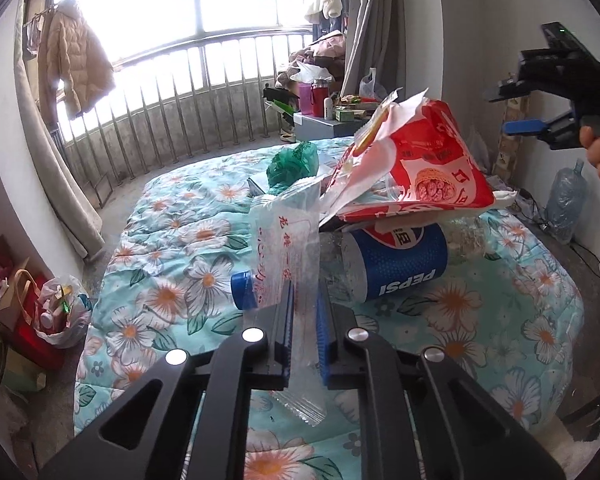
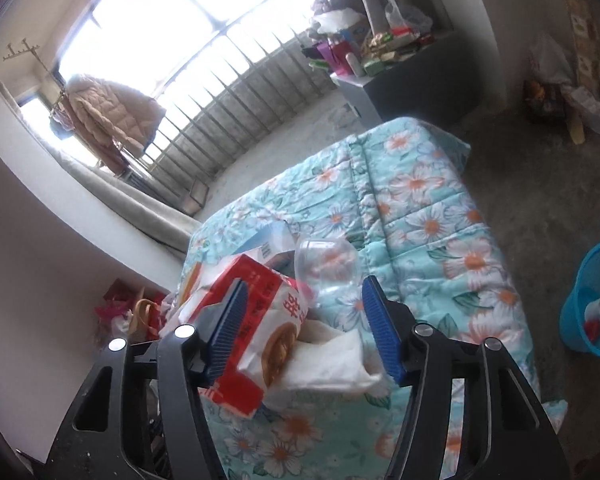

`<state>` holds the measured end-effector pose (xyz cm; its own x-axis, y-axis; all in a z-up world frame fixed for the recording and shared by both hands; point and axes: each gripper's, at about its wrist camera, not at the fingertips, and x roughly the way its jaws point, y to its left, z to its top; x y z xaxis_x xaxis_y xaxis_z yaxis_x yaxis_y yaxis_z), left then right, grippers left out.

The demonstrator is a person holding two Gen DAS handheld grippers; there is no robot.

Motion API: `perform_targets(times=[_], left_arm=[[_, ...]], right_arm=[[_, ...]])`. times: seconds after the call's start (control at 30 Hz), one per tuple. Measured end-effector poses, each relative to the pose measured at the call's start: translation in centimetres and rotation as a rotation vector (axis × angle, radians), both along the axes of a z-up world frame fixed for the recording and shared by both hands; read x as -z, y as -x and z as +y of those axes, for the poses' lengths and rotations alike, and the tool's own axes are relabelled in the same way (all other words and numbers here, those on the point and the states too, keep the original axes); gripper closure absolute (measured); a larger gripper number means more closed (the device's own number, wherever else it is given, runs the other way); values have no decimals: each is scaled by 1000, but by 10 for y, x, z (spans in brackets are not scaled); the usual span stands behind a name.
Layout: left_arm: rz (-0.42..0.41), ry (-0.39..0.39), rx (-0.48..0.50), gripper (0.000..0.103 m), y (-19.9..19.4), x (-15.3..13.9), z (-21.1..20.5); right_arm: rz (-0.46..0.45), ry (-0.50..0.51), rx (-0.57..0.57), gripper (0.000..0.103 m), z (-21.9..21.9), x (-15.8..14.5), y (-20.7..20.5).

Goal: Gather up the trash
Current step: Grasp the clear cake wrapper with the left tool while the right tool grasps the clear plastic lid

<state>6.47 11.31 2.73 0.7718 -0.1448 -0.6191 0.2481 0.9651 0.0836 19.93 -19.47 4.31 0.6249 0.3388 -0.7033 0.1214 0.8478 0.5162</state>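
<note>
My left gripper [image 1: 305,304] is shut on a clear plastic wrapper [image 1: 288,248] with red writing, held above the floral bed. Behind it lie a Pepsi bottle [image 1: 396,264] with a blue cap and a red and white snack bag [image 1: 412,168] on top of it. A green plastic bag [image 1: 294,162] lies farther back. My right gripper [image 2: 304,320] is open, hovering above the same red and white snack bag [image 2: 260,320], a white tissue [image 2: 332,364] and a clear bottle [image 2: 324,260]. The right gripper also shows in the left wrist view [image 1: 532,124], high at the right.
A blue mesh waste basket [image 2: 596,304] with some trash stands on the floor right of the bed [image 2: 440,208]. Bags of clutter [image 1: 56,312] sit on the floor at the left. A grey cabinet [image 1: 324,124] with bottles stands by the balcony railing.
</note>
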Motion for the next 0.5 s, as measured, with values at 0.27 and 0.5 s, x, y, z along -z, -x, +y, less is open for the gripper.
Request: perform_targets(times=[0.27, 0.5], left_arm=[[-21, 18, -16, 97, 6, -5, 7], [-30, 35, -19, 98, 6, -8, 14]], right_arm=[[174, 135, -130, 70, 48, 40, -90], [229, 271, -129, 84, 50, 60, -106]])
